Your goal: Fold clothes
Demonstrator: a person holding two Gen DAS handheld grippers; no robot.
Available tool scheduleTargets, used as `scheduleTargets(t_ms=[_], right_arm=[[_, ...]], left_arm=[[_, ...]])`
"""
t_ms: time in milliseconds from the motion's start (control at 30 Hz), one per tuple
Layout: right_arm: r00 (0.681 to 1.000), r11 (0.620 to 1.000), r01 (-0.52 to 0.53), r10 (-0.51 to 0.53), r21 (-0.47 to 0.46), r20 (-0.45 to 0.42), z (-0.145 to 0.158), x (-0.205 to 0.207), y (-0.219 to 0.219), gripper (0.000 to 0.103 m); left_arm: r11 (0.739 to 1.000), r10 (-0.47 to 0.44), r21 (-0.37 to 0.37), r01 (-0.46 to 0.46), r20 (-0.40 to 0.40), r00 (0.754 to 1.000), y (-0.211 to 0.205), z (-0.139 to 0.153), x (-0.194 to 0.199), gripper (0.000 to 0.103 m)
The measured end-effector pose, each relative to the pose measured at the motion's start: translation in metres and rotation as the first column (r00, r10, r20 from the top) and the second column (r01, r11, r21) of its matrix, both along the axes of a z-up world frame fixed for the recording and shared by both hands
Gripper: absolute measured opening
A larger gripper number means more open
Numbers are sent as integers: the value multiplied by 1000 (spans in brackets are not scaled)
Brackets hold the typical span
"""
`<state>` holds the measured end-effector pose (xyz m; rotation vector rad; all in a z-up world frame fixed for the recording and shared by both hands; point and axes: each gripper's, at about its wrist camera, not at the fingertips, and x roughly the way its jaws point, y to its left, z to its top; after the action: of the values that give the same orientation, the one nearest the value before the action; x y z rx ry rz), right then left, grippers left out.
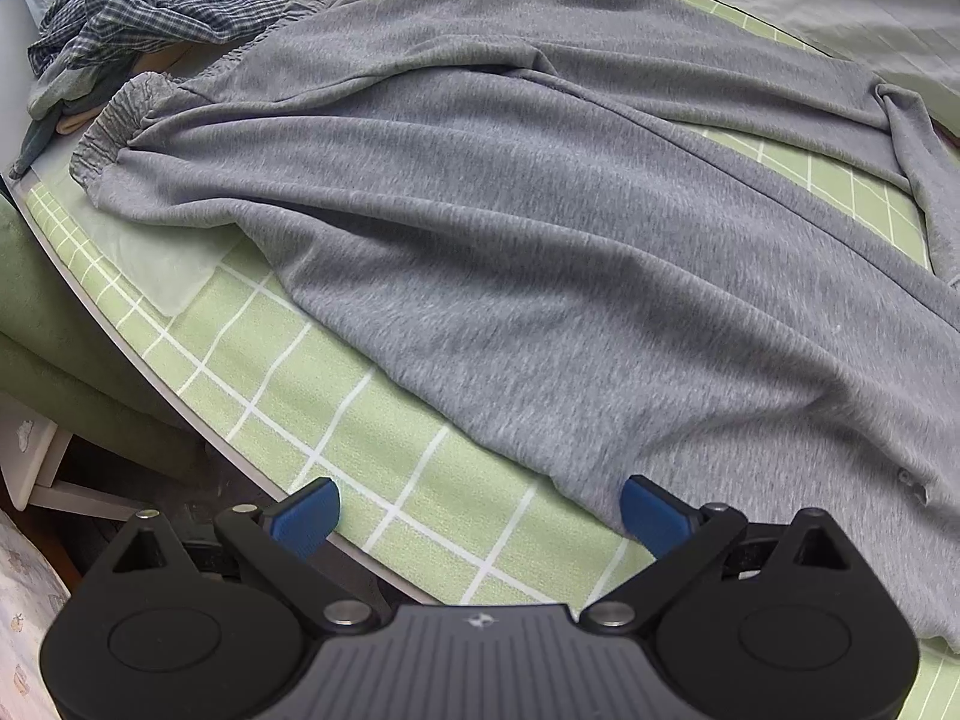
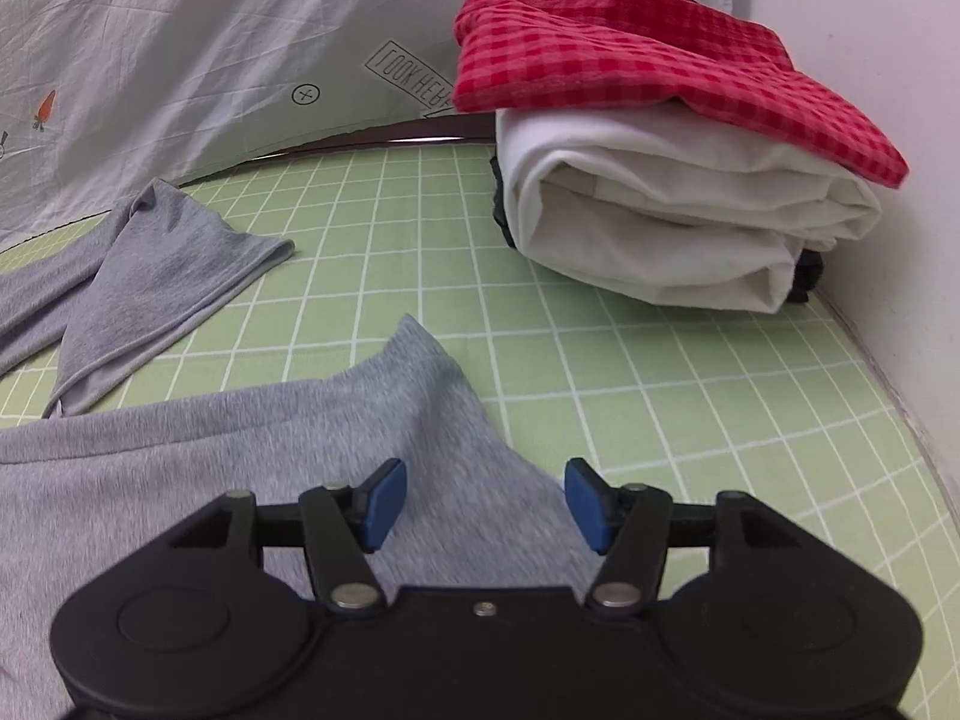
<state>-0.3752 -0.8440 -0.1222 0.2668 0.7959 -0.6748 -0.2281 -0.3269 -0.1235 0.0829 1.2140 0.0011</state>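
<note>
Grey sweatpants (image 1: 480,210) lie spread across the green checked mat (image 1: 384,456), with the gathered waistband at the far left. My left gripper (image 1: 480,516) is open at the near edge of the mat, its right pad beside the fabric's hem, nothing between the pads. In the right wrist view a grey leg end (image 2: 432,420) rises in a peak just ahead of my right gripper (image 2: 486,501), which stands open over the cloth. A second grey leg end (image 2: 156,288) lies flat at the left.
A crumpled blue plaid garment (image 1: 156,6) sits at the mat's far left corner. A folded stack, red gingham (image 2: 648,66) over white cloth (image 2: 672,222), stands at the far right by a wall. A printed sheet (image 2: 180,60) lies beyond the mat. The mat's edge drops off at left.
</note>
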Motion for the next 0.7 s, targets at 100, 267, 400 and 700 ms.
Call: scheduleTargets(t_ms=[100,267,400,700], right_arm=[[998,998,60,-60,20,-9,-4,-29,9,72],[984,983,176,-176,46,-15,-8,-66,17,77],[974,972,225,-224,68,-20,-12,-81,17,79],[987,983,156,-159,93,17,-10,-78,19,2]], left_arm=[[1000,-1,-5,1,-2,1000,1,0,2,99],[999,28,-37,-27,24,999,7,3,13,97],[997,44,-60,-41,42,998,11,4,21,81],[996,-61,-57,66,91,994,-4,9,19,3]])
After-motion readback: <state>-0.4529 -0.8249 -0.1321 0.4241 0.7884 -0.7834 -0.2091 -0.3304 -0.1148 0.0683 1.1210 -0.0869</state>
